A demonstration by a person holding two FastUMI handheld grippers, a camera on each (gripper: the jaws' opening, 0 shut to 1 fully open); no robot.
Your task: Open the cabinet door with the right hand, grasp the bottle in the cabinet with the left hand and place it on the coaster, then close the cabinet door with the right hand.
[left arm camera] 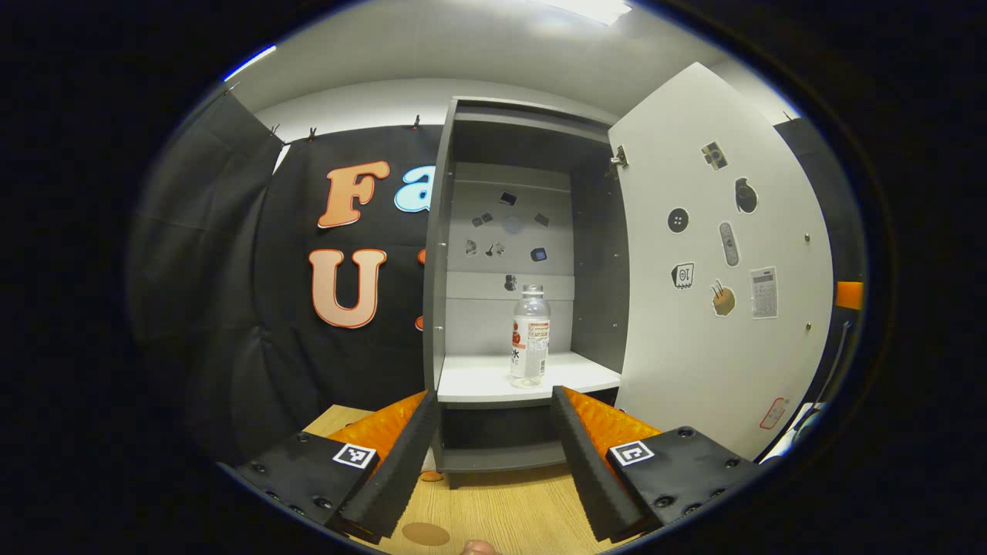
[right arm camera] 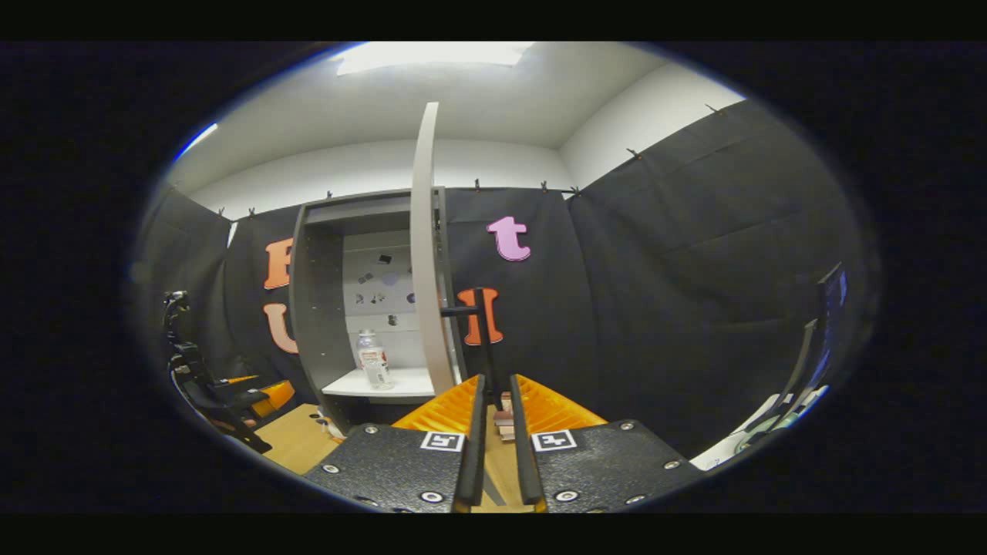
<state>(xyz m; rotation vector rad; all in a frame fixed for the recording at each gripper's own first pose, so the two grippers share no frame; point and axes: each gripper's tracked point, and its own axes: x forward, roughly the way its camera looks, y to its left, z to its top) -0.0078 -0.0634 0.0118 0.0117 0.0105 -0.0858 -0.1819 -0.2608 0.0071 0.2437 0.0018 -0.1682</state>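
A clear water bottle (left arm camera: 530,335) with a red and white label stands upright on the white shelf (left arm camera: 470,381) of the grey cabinet (left arm camera: 437,270). The cabinet door (left arm camera: 717,270) is swung wide open to the right. My left gripper (left arm camera: 493,397) is open, held in front of the shelf and short of the bottle. A round brown coaster (left arm camera: 426,533) lies on the wooden table close below it. In the right gripper view the door (right arm camera: 426,254) shows edge-on, and my right gripper (right arm camera: 495,389) is shut on the lower end of its black handle (right arm camera: 484,331). The bottle (right arm camera: 374,358) stands inside.
The wooden table (left arm camera: 509,501) carries the cabinet, and a small orange disc (left arm camera: 432,476) lies by the cabinet's foot. The inner door face bears several stickers (left arm camera: 729,243). Black cloth walls close the booth on the left and right. A small stack of blocks (right arm camera: 505,424) sits under the right gripper.
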